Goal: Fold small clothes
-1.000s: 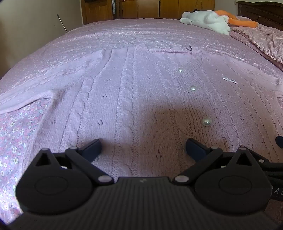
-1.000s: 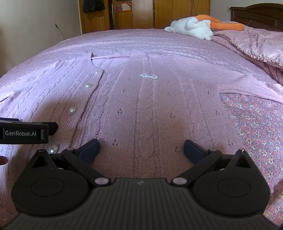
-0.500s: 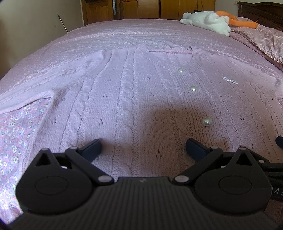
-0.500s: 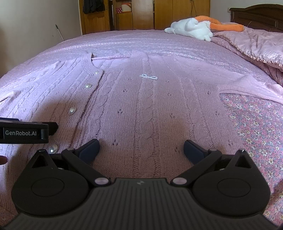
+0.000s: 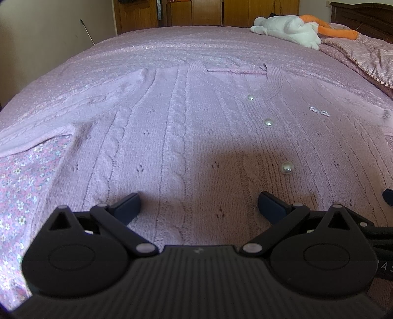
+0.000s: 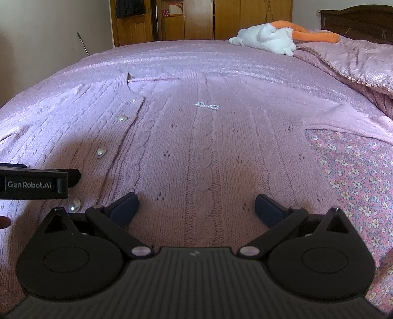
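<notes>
On the bed, a pink cable-knit cardigan lies spread flat, front up, its pearl buttons running down the placket and a small bead bow on the chest. A floral sheet shows beside it on both sides. At the far right sits a white and orange plush next to a rumpled quilt and a dark headboard. Wooden wardrobes line the far wall. The left gripper and right gripper hover low over the near hem, side by side, both spread wide and holding nothing.
</notes>
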The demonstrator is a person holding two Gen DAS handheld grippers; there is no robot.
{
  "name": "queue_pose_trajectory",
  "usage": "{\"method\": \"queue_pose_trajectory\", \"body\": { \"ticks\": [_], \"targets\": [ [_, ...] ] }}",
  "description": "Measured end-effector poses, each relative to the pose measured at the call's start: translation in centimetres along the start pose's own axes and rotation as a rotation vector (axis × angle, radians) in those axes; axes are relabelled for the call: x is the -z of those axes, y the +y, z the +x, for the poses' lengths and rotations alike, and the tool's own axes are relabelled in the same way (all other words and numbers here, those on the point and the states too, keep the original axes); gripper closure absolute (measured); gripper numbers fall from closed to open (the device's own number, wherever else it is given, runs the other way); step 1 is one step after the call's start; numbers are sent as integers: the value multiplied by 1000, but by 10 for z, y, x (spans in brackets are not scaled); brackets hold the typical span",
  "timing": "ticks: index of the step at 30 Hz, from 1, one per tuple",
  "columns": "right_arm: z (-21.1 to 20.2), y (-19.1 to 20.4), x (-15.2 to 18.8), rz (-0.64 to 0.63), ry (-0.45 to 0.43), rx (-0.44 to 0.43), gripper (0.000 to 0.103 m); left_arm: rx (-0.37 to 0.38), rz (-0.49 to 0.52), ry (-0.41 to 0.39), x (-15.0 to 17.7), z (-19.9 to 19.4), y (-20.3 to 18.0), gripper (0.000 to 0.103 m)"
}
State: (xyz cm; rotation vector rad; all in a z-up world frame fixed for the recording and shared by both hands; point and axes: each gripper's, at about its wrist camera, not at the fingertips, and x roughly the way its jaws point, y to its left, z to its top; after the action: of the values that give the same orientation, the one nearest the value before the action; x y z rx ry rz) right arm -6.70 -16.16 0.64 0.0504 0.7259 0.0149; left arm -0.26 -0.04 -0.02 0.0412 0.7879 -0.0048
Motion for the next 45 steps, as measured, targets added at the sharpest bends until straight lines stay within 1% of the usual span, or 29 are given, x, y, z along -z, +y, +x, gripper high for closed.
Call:
{"method": "queue_pose_trajectory", "body": {
  "ticks": [7,10,16,19,20,21,23,29,32,35,39,42,45],
  "targets": [
    [2,-2,-3,-4,37,-15,0,7,5,20,-3,0,1,0],
    [3,-2,-3,-7,29,-20,0,5,6,26,-4,1,0,0],
    [5,-4,-7,-17,70,-17,0,5,5,44,-7,2,0,0],
    [6,-4,-12,-25,96,-10,0,5,3,66,-10,3,0,0],
    [7,-4,-13,-27,91,-10,0,5,2,74,-11,4,0,0],
    [8,-3,-15,-54,100,14,0,4,2,82,-12,4,0,0],
    [9,-3,-18,-57,113,15,0,2,2,91,-13,5,0,0],
    [11,-6,-25,-37,151,0,0,7,7,106,-16,6,0,0],
    [9,-13,-30,-18,166,-36,0,28,12,129,-20,6,2,0],
    [4,-28,-38,23,167,-88,0,43,1,150,-25,6,6,0],
    [-10,-59,-51,79,99,-113,0,53,-27,155,-32,1,8,0],
    [-14,-96,-60,153,72,-134,0,60,-46,146,-38,-4,8,0],
    [-11,-140,-64,262,50,-139,0,42,-31,146,-42,-6,2,0]
  ]
}}
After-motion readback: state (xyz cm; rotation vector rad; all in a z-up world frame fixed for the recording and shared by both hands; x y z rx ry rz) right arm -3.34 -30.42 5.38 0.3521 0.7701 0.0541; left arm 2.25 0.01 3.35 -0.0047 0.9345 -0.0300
